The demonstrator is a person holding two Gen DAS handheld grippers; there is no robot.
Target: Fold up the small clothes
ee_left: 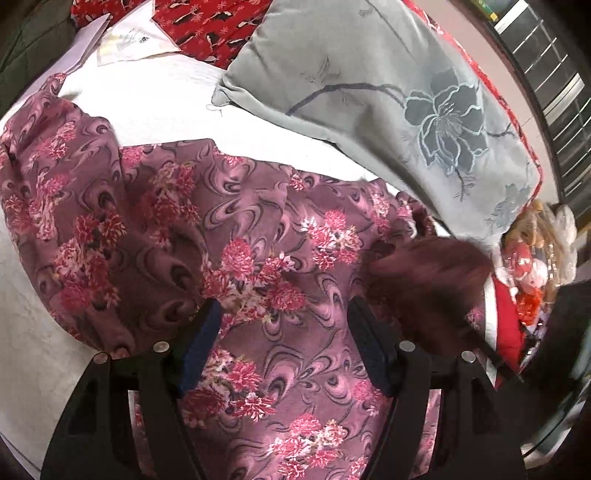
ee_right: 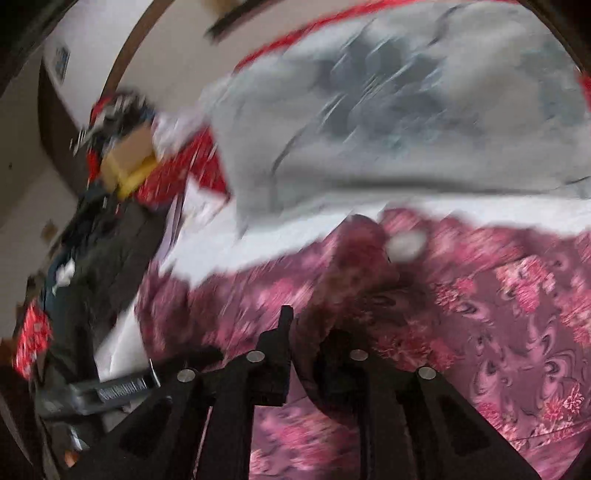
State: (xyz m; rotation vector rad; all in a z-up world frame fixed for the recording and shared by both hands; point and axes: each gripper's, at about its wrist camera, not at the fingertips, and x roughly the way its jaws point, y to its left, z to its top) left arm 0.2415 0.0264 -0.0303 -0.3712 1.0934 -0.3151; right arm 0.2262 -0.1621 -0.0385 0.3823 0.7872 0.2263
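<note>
A mauve garment with pink flower print (ee_left: 236,236) lies spread on a white bed sheet (ee_left: 155,99). My left gripper (ee_left: 284,317) is open, its two fingers apart just above the cloth, with nothing between them but the fabric below. In the blurred right wrist view the same garment (ee_right: 498,314) fills the lower right. My right gripper (ee_right: 306,332) is shut on a bunched fold of the garment, lifted off the sheet. That lifted fold shows as a dark blur (ee_left: 428,280) at the right of the left wrist view.
A grey pillow with a flower design (ee_left: 388,92) lies just beyond the garment. Red patterned fabric (ee_left: 214,26) and a white paper (ee_left: 129,37) sit at the far side. A dark pile of clothes (ee_right: 99,251) and a cardboard box (ee_right: 129,151) lie left.
</note>
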